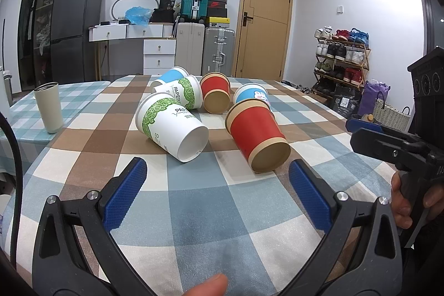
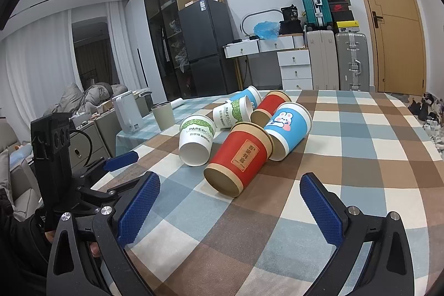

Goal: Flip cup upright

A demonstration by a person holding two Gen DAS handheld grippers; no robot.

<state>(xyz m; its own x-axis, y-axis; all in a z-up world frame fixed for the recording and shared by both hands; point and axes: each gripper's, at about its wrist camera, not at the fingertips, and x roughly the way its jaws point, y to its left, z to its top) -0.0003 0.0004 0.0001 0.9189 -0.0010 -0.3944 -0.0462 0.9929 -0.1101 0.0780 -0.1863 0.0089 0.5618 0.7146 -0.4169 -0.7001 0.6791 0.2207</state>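
Several paper cups lie on their sides in a cluster on the checked tablecloth (image 1: 194, 201). Nearest are a red cup (image 1: 256, 136) (image 2: 238, 157) and a white cup with green leaves (image 1: 172, 125) (image 2: 195, 139), both with bases toward me. Behind lie a blue rabbit cup (image 2: 288, 126) (image 1: 251, 95), a second red cup (image 1: 215, 92), a second green-leaf cup (image 1: 180, 93) and a second blue cup (image 1: 172, 75). My left gripper (image 1: 217, 168) is open and empty just short of the two nearest cups. My right gripper (image 2: 230, 185) is open and empty in front of the red cup.
A beige tumbler (image 1: 48, 107) stands upright at the table's left side. The right gripper's body (image 1: 402, 146) shows at the right edge of the left wrist view. Suitcases, drawers and a fridge stand behind the table.
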